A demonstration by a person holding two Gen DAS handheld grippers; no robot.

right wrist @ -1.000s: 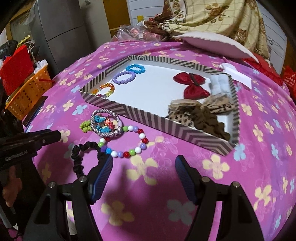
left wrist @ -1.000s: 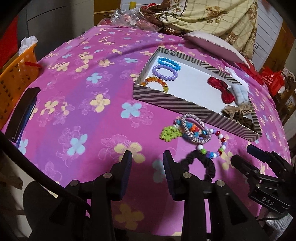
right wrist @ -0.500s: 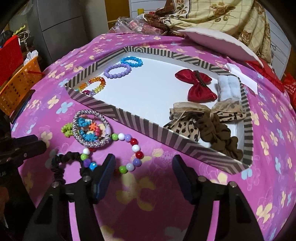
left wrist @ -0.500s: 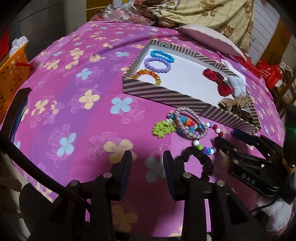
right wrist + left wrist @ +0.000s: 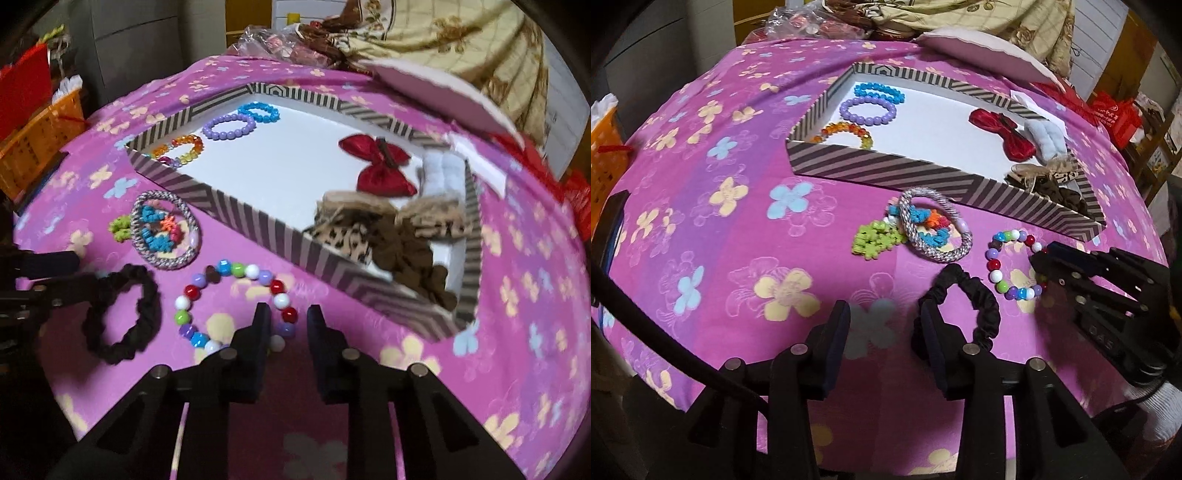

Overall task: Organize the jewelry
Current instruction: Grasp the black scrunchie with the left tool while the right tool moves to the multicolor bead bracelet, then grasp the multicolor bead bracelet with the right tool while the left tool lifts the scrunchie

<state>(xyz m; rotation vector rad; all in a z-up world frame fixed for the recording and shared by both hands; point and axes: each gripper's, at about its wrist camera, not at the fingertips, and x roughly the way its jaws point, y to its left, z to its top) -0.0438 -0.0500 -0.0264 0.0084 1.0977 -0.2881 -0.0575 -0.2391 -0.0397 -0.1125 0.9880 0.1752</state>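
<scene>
**Right jaws closing over the bead bracelet**

The right gripper (image 5: 287, 317) is closing, its fingers straddling the near arc of the multicoloured bead bracelet (image 5: 236, 301), not yet pinching it. The left gripper (image 5: 882, 317) is opening, empty, beside the black scrunchie (image 5: 960, 302). Both lie on the pink floral cloth (image 5: 738, 258), just before the striped box (image 5: 923, 173).

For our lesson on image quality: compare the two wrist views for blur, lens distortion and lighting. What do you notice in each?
Left wrist view: mostly sharp, the striped box and black scrunchie crisp; fisheye bulges the pink cloth, with dark corners. Right wrist view: softer, smeared toward the right edge, and the multicolour bead bracelet is slightly blurred; same barrel bulge. Both: warm, dim indoor light with soft shadows.
</scene>
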